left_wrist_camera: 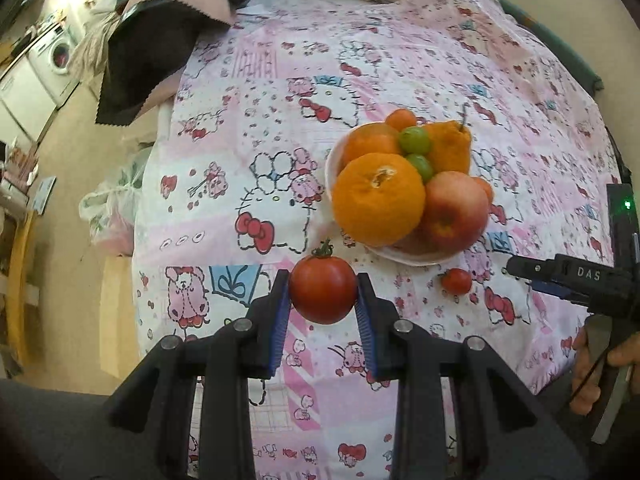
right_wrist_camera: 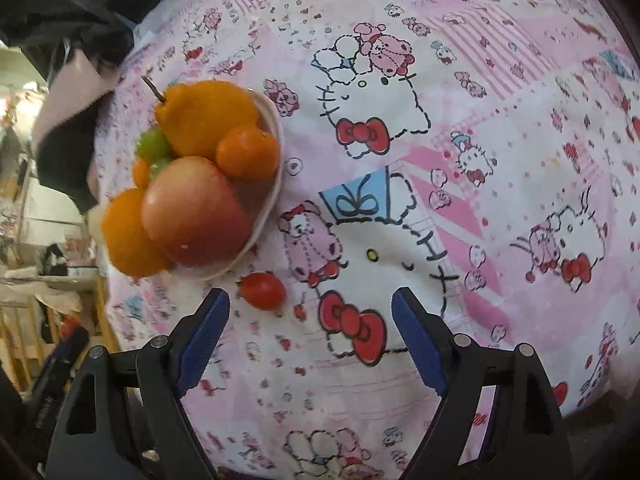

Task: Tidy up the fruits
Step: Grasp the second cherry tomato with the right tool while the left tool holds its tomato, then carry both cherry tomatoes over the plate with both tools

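Note:
My left gripper is shut on a red tomato with a green stem, held above the patterned cloth. Just beyond it a white bowl is heaped with oranges, an apple and green grapes. A small red tomato lies on the cloth beside the bowl. In the right wrist view that small tomato sits just ahead of the left fingertip of my right gripper, which stands open with nothing between its pads. The bowl is at upper left there.
The pink cartoon-print cloth covers the whole table. Dark and pink fabric hangs off the far left corner. A plastic bag sits on the floor at left, past the table edge. The other gripper and a hand are at right.

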`<state>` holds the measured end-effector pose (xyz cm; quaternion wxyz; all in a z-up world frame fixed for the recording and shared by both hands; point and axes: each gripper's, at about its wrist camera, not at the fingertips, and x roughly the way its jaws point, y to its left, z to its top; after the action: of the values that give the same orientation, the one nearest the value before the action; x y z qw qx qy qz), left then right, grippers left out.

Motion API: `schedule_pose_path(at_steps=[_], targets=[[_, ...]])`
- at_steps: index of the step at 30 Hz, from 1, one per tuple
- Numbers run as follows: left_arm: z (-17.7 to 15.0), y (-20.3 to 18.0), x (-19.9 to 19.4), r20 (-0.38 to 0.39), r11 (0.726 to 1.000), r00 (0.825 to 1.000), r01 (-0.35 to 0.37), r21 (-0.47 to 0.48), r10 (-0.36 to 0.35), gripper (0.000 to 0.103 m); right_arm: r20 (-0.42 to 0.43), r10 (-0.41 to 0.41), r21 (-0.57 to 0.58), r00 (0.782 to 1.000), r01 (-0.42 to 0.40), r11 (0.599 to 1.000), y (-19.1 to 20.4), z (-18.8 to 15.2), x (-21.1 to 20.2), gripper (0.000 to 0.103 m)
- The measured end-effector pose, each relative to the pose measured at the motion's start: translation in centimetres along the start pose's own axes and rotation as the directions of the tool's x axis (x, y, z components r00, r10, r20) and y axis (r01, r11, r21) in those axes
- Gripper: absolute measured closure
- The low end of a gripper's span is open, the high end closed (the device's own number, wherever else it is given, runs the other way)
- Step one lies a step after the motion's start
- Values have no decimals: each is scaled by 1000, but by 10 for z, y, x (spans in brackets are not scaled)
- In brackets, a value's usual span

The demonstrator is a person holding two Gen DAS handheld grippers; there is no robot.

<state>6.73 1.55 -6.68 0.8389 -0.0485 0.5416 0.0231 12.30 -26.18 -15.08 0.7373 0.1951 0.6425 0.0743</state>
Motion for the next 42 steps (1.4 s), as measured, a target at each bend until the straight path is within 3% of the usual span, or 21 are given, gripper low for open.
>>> schedule_pose_path(at_steps=[5, 10, 14, 17, 23, 28, 36, 39, 42], targets=[[4, 11, 3, -6, 998, 999, 35, -59, -35, 76, 6, -92, -69, 996, 93, 993, 14, 1, 12, 17], [11, 17, 1, -12, 991, 997, 78, -113, -79, 76, -78, -60, -158, 995, 47, 986, 35, 1, 33, 17], [13, 16, -4, -2, 988, 995, 100, -117, -101, 76, -60, -147, -322, 987, 120, 939, 62, -6, 44, 17], [15, 16, -5, 1, 989, 996, 88, -120, -89, 75, -14, -237, -435, 972, 207, 876, 77, -10, 53, 20], [17, 19, 1, -28, 983, 994, 100, -153, -105, 75, 5, -291, -553, 957, 245, 796, 94, -17, 66, 54], [16, 15, 2, -40, 982, 991, 124, -143, -131, 75, -12, -260, -555, 966, 210, 805, 97, -18, 64, 67], [16, 18, 5, -43, 984, 993, 105, -147, -112, 75, -65, -184, -522, 981, 124, 844, 91, -19, 47, 67], [15, 20, 5, -46, 983, 993, 101, -156, -110, 75, -84, -108, -490, 991, 53, 870, 89, -19, 36, 67], [15, 26, -3, -19, 980, 994, 105, -172, -110, 75, -100, 43, -435, 994, -83, 897, 89, -13, 6, 67]])
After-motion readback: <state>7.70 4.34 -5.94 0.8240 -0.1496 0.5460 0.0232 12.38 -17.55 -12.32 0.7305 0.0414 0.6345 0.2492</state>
